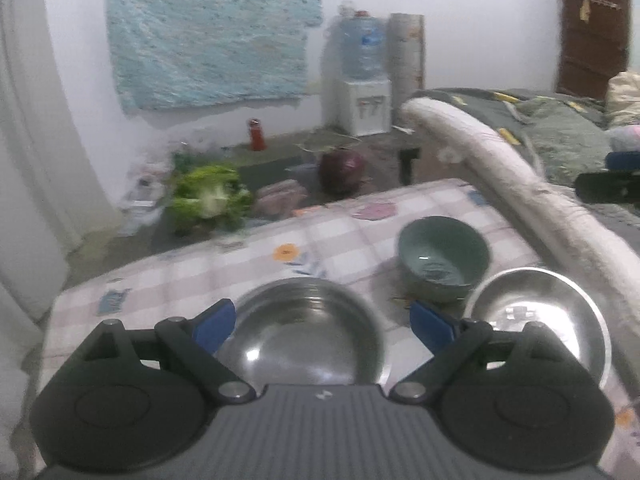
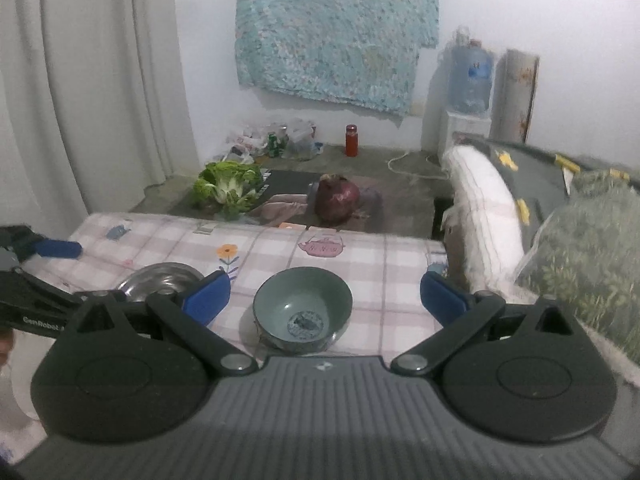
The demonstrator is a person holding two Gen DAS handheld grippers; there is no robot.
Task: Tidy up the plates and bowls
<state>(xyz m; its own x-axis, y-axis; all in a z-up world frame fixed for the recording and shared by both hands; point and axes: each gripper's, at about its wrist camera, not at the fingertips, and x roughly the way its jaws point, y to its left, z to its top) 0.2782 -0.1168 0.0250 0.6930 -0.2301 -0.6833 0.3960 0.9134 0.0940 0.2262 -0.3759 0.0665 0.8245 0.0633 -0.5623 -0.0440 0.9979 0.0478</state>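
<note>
A steel bowl sits on the checked tablecloth, framed by the wide-apart blue pads of my left gripper, which is open and presses on nothing. To its right stand a green ceramic bowl and a second steel bowl. In the right wrist view the green bowl lies just ahead of my right gripper, which is open wide above it and not touching it. The steel bowl shows at the left, partly hidden by a finger. The left gripper's blue finger pokes in from the left edge.
A bed with a white padded edge and a grey-green quilt borders the table on the right. Beyond the far edge, on the floor, lie a leafy green vegetable, a purple cabbage and a red bottle. A curtain hangs at the left.
</note>
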